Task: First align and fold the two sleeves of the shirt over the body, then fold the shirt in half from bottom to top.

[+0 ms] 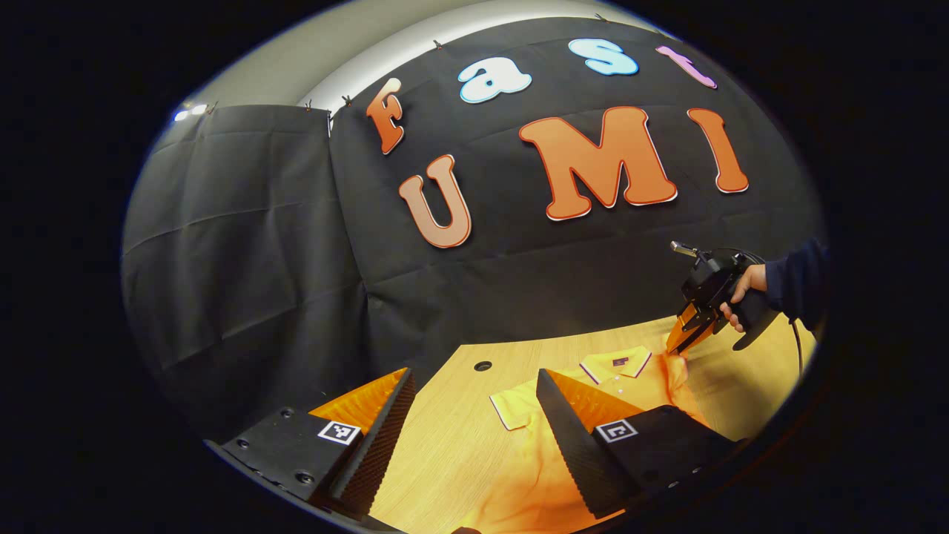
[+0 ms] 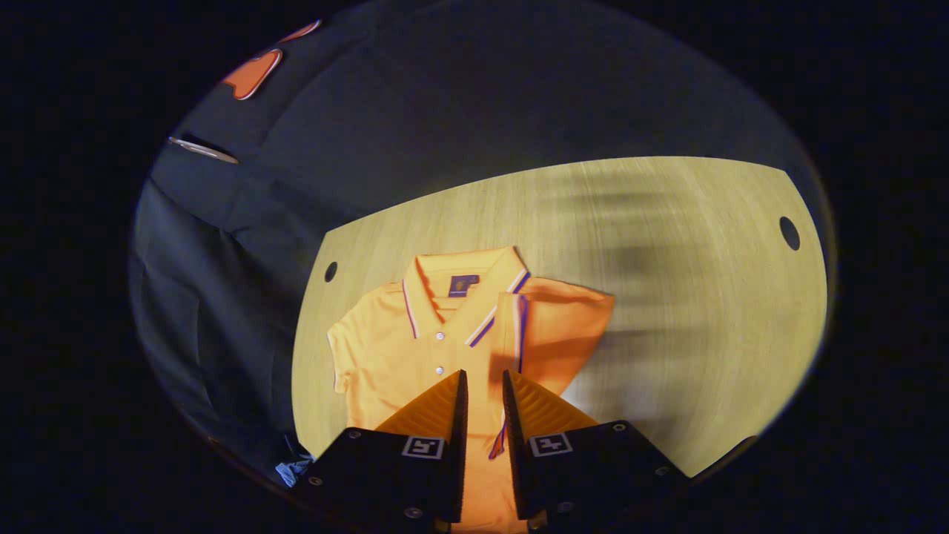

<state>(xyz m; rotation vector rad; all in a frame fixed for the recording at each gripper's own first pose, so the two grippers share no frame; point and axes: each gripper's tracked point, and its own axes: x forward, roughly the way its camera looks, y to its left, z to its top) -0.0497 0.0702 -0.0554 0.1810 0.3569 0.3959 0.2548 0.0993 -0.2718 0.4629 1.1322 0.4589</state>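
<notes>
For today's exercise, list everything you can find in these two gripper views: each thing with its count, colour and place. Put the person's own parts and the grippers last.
Polo shirt: one, orange-yellow with striped trim on collar and cuffs, flat on the table, collar away from the right gripper; one sleeve folded in over the body.
Shirt buttons: at least two, pale, on the placket.
Table: one, light wood grain, under the shirt.
Table holes: two, dark, near the far corners.
Booth wall: black cloth, behind the table.
Hand: one, with dark sleeve, holding the right gripper.
Left gripper: open, above the shirt.
Right gripper: narrowly parted, over the shirt front.
</notes>
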